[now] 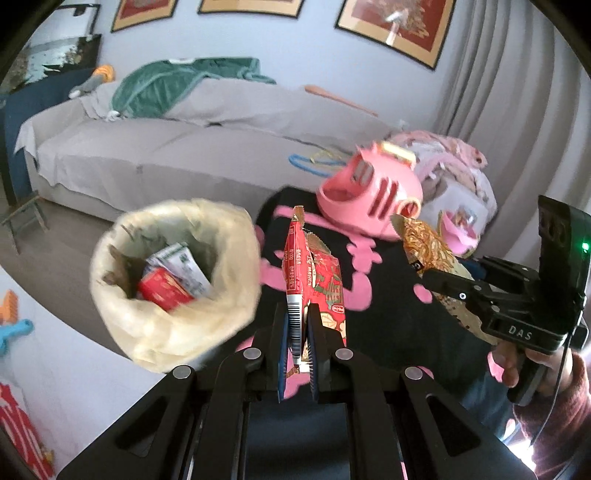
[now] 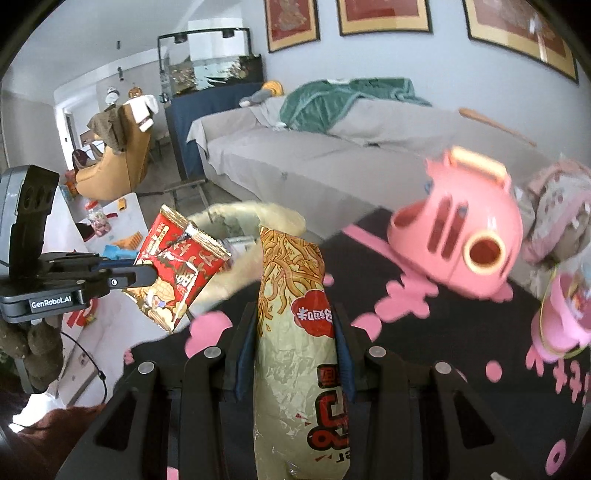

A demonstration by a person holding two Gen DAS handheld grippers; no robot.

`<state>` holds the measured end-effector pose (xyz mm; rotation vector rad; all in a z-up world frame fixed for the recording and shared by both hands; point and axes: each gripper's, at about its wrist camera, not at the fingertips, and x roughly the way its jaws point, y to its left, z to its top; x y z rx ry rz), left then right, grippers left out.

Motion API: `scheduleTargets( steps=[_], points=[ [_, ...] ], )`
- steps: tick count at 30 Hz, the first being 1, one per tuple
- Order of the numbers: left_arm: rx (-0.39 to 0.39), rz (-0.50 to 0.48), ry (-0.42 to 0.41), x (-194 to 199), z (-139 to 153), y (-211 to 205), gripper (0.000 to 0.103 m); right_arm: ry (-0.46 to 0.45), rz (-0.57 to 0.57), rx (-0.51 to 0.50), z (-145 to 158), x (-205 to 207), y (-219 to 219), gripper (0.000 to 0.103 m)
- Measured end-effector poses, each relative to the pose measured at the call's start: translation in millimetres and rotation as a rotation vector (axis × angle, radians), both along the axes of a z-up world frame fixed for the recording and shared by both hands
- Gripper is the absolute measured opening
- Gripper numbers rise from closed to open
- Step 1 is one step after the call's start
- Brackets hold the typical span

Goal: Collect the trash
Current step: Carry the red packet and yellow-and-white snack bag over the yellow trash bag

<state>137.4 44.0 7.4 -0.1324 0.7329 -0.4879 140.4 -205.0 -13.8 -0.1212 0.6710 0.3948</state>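
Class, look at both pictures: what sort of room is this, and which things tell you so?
Probably a home living room: a covered sofa, framed pictures on the wall, and a fish tank.

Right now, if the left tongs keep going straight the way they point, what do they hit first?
Probably the black mat with pink shapes on the floor; the lined trash bin sits left of that line, though depth is unclear. The left tongs hold a red snack wrapper.

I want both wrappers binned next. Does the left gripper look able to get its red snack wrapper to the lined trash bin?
Probably yes: the left gripper, shut on the red snack wrapper, has nothing between it and the open-topped lined trash bin.
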Motion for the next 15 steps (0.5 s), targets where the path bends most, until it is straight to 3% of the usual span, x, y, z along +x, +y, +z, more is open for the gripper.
scheduleTargets(
  steps=[15],
  points=[
    [-0.040,0.156,-0.101,17,43,71,0.009,-0.180,0.119,-0.017,64,18,77,0.035]
  ],
)
